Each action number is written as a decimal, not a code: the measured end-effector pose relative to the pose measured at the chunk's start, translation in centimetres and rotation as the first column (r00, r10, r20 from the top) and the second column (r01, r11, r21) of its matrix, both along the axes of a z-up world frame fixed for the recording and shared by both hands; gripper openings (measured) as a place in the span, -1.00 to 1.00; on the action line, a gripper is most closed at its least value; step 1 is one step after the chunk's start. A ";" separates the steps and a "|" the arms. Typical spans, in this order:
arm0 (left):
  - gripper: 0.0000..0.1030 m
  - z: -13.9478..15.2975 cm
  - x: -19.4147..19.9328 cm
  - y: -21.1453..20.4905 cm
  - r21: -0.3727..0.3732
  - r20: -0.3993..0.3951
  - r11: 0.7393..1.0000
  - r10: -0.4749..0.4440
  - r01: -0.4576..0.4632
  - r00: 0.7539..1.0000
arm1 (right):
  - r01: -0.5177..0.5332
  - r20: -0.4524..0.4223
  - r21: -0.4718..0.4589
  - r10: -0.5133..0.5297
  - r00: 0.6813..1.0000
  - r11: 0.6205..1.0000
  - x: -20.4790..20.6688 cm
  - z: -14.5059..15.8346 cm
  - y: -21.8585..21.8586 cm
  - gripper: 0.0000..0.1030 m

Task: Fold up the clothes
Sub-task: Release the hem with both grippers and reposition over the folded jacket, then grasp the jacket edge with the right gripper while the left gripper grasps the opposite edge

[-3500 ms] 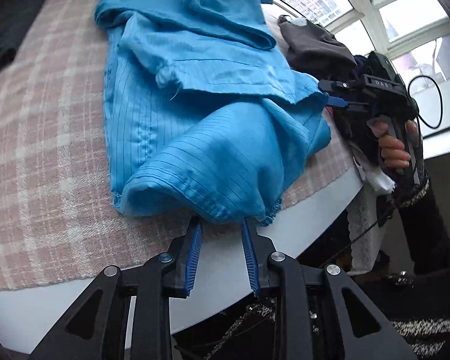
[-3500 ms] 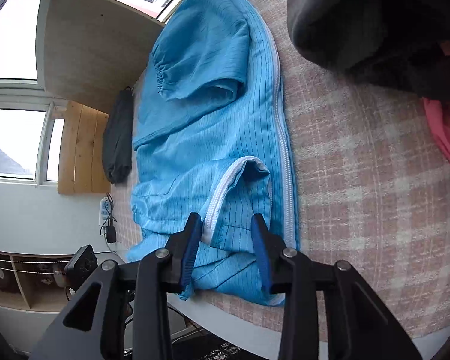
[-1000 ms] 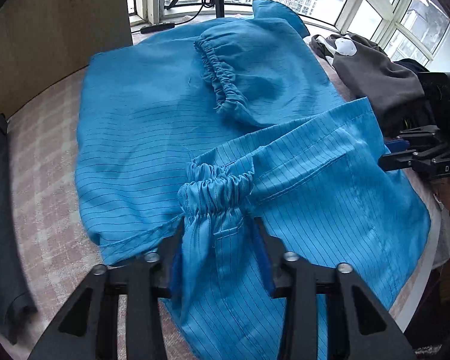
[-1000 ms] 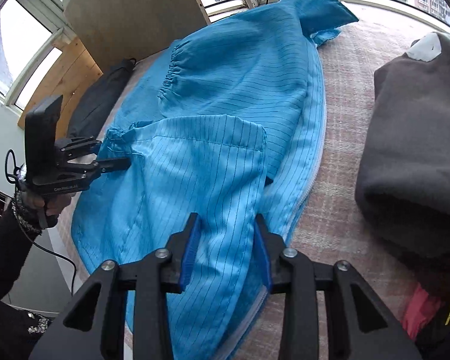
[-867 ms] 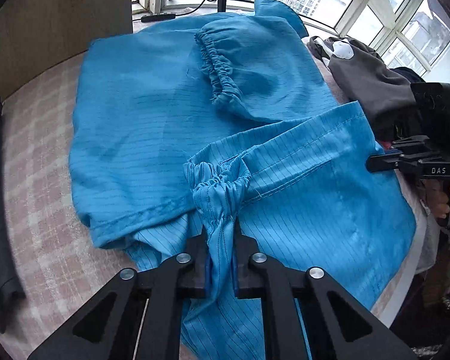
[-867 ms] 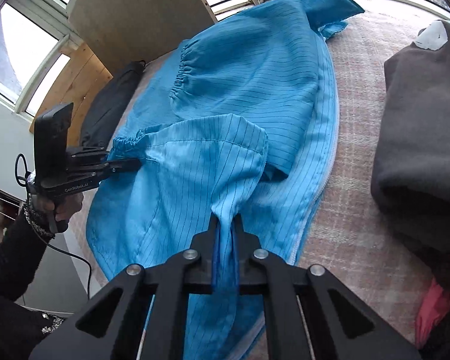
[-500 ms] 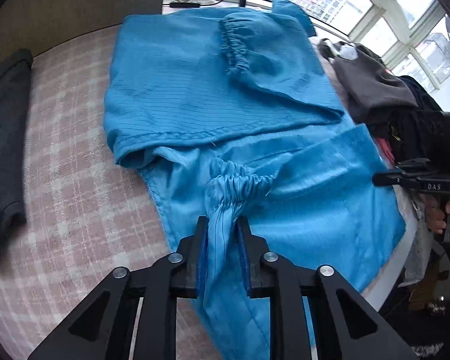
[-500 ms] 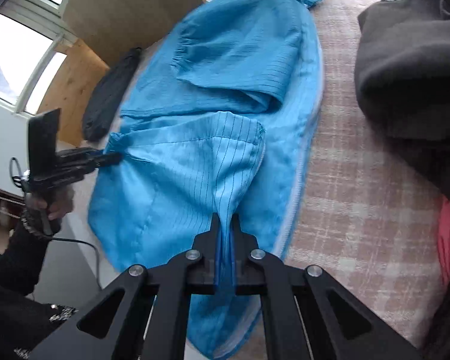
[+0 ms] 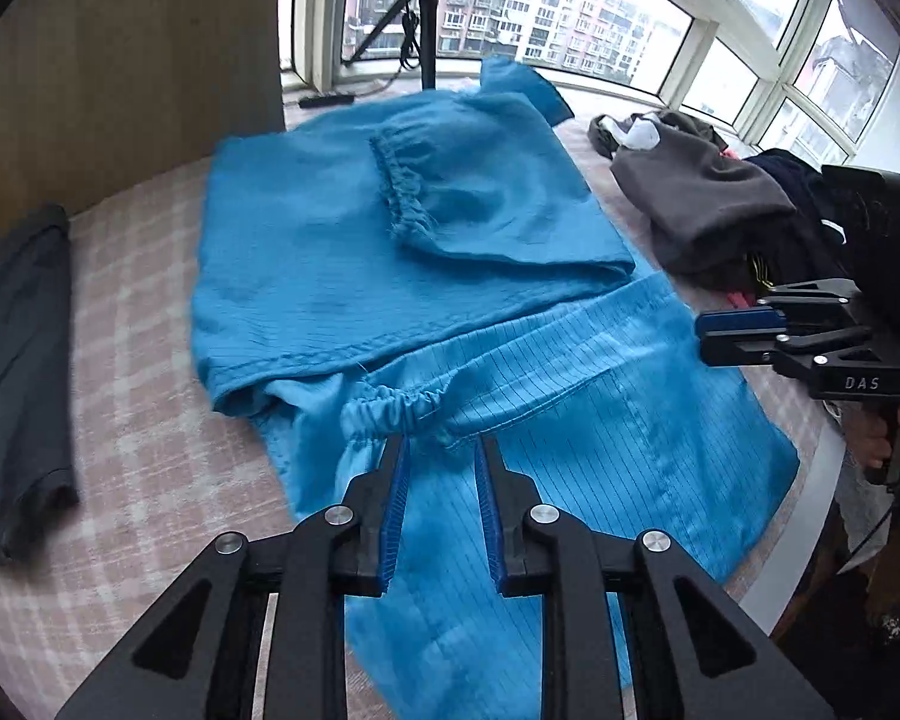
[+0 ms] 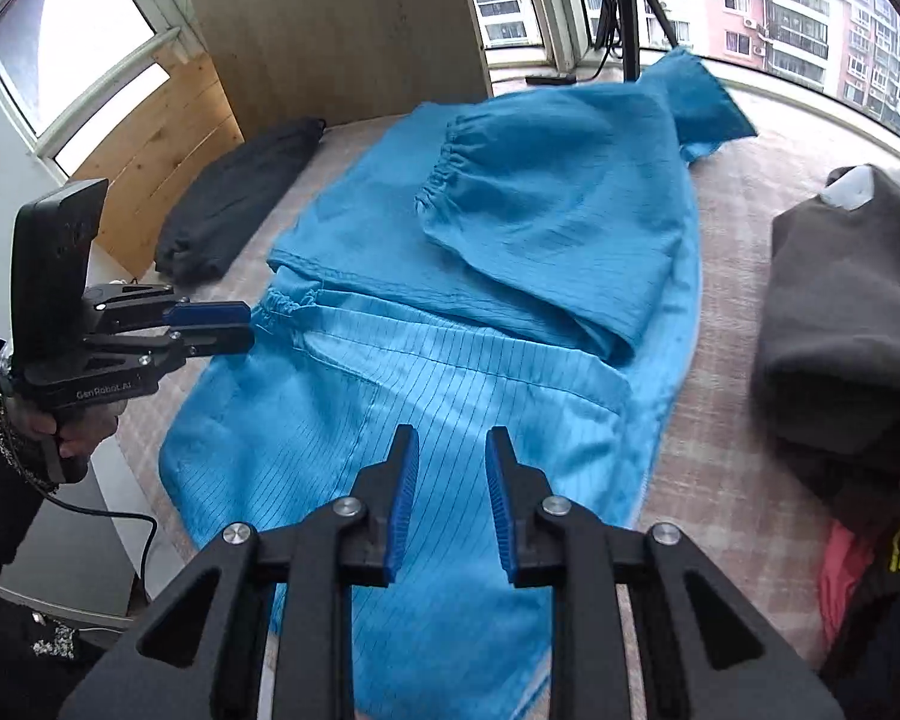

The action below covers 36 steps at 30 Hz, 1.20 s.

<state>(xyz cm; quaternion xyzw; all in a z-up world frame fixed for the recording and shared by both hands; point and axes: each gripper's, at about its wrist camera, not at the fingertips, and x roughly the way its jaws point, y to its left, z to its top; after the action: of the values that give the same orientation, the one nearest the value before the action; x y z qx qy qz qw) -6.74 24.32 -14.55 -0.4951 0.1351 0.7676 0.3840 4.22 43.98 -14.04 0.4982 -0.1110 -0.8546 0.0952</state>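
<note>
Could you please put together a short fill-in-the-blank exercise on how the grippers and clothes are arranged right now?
1. The garment spread on the checked tablecloth in front of both grippers is coloured ____.
2. The jaws of the left gripper and the right gripper are both ____.
3. In the left wrist view, the elastic cuff lies just ahead of the ____ gripper's fingertips.
4. The dark grey garment lies on the ____ side of the blue jacket in the right wrist view.

Missing words: blue; open; left; right

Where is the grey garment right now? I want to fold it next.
The grey garment lies bunched at the right of the right wrist view, on the checked cloth beside the blue garment, apart from both grippers.
</note>
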 end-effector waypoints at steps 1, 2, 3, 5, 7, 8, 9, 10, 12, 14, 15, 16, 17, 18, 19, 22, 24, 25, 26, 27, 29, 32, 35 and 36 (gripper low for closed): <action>-0.60 -0.7 -0.4 0.3 -0.018 0.012 1.000 0.008 -0.008 1.000 | 0.007 0.022 0.002 -0.007 1.000 1.000 -0.8 -1.0 0.0 -0.55; -0.61 -1.4 -0.7 0.5 -0.035 0.024 0.999 0.017 -0.016 1.000 | 0.025 0.042 0.017 -0.026 0.999 1.000 -1.4 -1.9 0.3 -0.55; -0.70 -1.9 -1.1 0.3 -0.044 0.032 0.999 0.026 -0.024 0.999 | 0.046 0.060 0.028 -0.048 0.997 0.999 -1.7 -2.7 0.7 -0.55; -0.93 -2.6 -1.6 -0.1 -0.060 0.044 0.997 0.041 -0.038 0.998 | 0.084 0.093 0.032 -0.087 0.992 0.996 -1.9 -3.8 1.8 -0.59; -0.93 -1.1 -0.9 -1.4 -0.048 0.030 0.998 0.029 -0.028 0.999 | 0.102 0.091 0.004 -0.102 0.991 0.995 -0.9 -3.1 2.5 -0.59; -0.86 -0.4 -0.4 -2.1 -0.043 0.019 0.999 0.020 -0.019 1.000 | 0.102 0.079 0.001 -0.101 0.992 0.995 -0.1 -2.3 2.8 -0.59; -0.79 0.8 0.8 -2.7 -0.049 -0.015 0.999 -0.014 0.013 1.000 | 0.086 0.063 0.011 -0.087 0.994 0.996 0.9 -1.4 2.8 -0.59; -0.77 1.8 2.5 -3.2 -0.066 -0.054 0.996 -0.065 0.062 0.996 | 0.050 0.048 0.038 -0.052 0.998 0.998 2.2 -0.4 2.4 -0.58; -0.56 3.8 5.8 -4.1 -0.103 -0.127 0.982 -0.169 0.157 0.977 | -0.044 0.027 0.104 0.041 0.999 0.994 4.8 1.2 1.2 -0.55; -0.31 4.8 9.4 -4.6 -0.118 -0.155 0.959 -0.274 0.258 0.949 | -0.153 0.027 0.174 0.151 0.988 0.973 7.5 2.3 -0.5 -0.50; -0.25 4.9 10.7 -4.6 -0.120 -0.147 0.947 -0.315 0.299 0.938 | -0.200 0.035 0.199 0.197 0.980 0.959 8.8 2.4 -1.5 -0.49; -0.25 4.9 12.1 -4.5 -0.122 -0.140 0.933 -0.355 0.339 0.925 | -0.236 0.042 0.219 0.233 0.972 0.947 9.9 2.3 -2.3 -0.44; -0.25 4.5 13.2 -4.2 -0.132 -0.129 0.918 -0.391 0.375 0.912 | -0.268 0.049 0.237 0.264 0.963 0.934 10.8 2.2 -3.1 -0.31; -0.24 4.0 14.1 -4.1 -0.150 -0.119 0.901 -0.426 0.408 0.897 | -0.296 0.057 0.257 0.292 0.955 0.920 11.4 1.9 -3.8 -0.23; -0.23 3.2 14.7 -3.6 -0.171 -0.113 0.885 -0.454 0.433 0.884 | -0.323 0.065 0.277 0.318 0.946 0.905 11.7 1.4 -4.6 -0.14; -0.23 0.8 15.7 -2.9 -0.236 -0.082 0.850 -0.501 0.471 0.862 | -0.403 0.121 0.339 0.386 0.915 0.850 12.2 -0.4 -6.6 -0.07; -0.23 -0.5 16.0 -2.6 -0.284 -0.077 0.827 -0.524 0.485 0.848 | -0.451 0.163 0.384 0.422 0.892 0.805 12.4 -1.6 -7.6 -0.07; -0.23 -1.1 16.0 -2.5 -0.310 -0.081 0.817 -0.533 0.487 0.842 | -0.468 0.174 0.412 0.437 0.883 0.782 12.6 -2.0 -8.0 -0.07; -0.23 -1.7 16.1 -2.4 -0.333 -0.083 0.807 -0.541 0.488 0.837 | -0.484 0.185 0.438 0.451 0.873 0.757 12.7 -2.3 -8.3 -0.05; -0.23 -1.9 16.1 -2.5 -0.337 -0.082 0.804 -0.543 0.490 0.836 | -0.493 0.193 0.460 0.460 0.867 0.738 12.8 -2.6 -8.5 -0.04; -0.22 -1.7 16.0 -2.6 -0.321 -0.079 0.811 -0.538 0.490 0.839 | -0.505 0.203 0.500 0.471 0.858 0.704 13.0 -3.0 -8.8 -0.04; -0.44 -1.5 15.8 -2.9 -0.297 -0.075 0.820 -0.531 0.489 0.844 | -0.522 0.220 0.551 0.491 0.843 0.651 13.5 -3.7 -9.4 -0.02; -0.91 -0.9 15.8 -3.0 -0.292 -0.078 0.825 -0.526 0.485 0.847 | -0.522 0.231 0.564 0.484 0.844 0.640 13.4 -3.9 -9.5 -0.32; -0.95 -0.6 15.7 -3.0 -0.284 -0.077 0.828 -0.522 0.484 0.849 | -0.520 0.241 0.558 0.473 0.847 0.646 13.2 -3.8 -9.4 -0.59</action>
<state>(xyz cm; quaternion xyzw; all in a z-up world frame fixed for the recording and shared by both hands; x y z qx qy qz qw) 8.95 21.31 -15.13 -0.4270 0.3868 0.6505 0.4949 17.38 34.58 -17.89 0.5439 0.3050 -0.7657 0.1575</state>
